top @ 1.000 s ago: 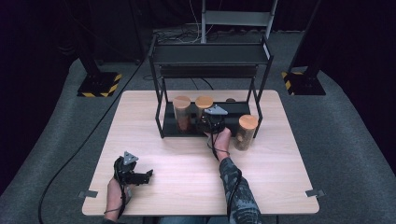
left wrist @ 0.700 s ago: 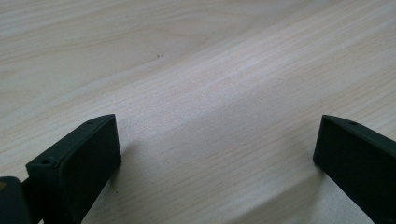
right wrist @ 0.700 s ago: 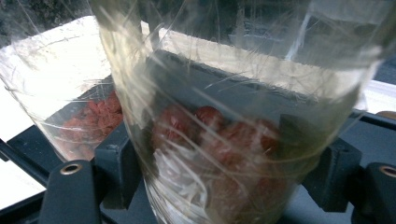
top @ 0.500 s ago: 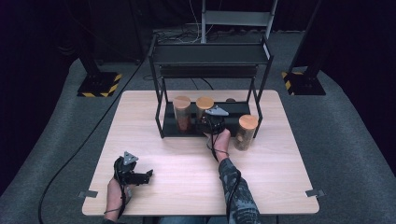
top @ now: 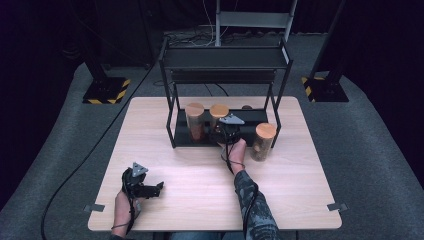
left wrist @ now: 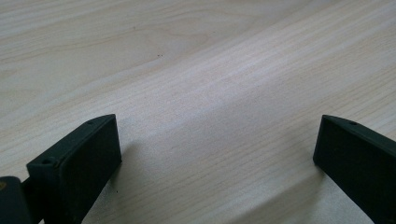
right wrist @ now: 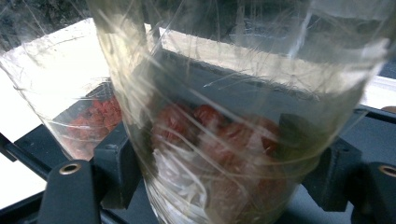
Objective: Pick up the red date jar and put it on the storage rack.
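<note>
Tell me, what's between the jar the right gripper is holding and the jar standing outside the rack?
In the high view, the rack's black front post stands between the held jar and the outside jar.

Overhead view, two close table-level views

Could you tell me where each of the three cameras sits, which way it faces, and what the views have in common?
High view: fixed above the person's side, facing forward and down on the table and black rack; both forearms show, with the left gripper and right gripper.
Left gripper view: rides the left gripper, facing bare tabletop; its two jaws stand wide apart.
Right gripper view: rides the right gripper, facing a clear jar of red pieces that its jaws clamp.
Shared: the second jar beside the clamped one also shows from above.
</note>
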Demonstrator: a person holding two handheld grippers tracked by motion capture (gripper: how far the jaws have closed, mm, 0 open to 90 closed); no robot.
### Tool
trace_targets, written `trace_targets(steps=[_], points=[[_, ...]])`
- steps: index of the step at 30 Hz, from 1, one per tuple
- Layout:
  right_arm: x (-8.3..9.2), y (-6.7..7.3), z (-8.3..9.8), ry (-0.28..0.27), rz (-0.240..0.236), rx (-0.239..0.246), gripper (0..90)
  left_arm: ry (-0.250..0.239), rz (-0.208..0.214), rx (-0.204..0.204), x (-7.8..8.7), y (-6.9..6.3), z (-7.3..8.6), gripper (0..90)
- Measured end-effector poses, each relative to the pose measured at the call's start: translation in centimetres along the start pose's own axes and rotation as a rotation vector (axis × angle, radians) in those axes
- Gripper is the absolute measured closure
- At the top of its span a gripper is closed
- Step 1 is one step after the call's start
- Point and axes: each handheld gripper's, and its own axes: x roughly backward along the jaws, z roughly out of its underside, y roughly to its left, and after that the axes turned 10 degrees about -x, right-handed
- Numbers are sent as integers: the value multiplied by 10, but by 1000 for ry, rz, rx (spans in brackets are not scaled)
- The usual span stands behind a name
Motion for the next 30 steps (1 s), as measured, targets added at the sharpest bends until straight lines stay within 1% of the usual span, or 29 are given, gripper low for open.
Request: trace_targets(steps=[30], points=[[0, 0, -2, 18, -2, 7, 242, 0, 0, 0, 0, 0, 0, 1]])
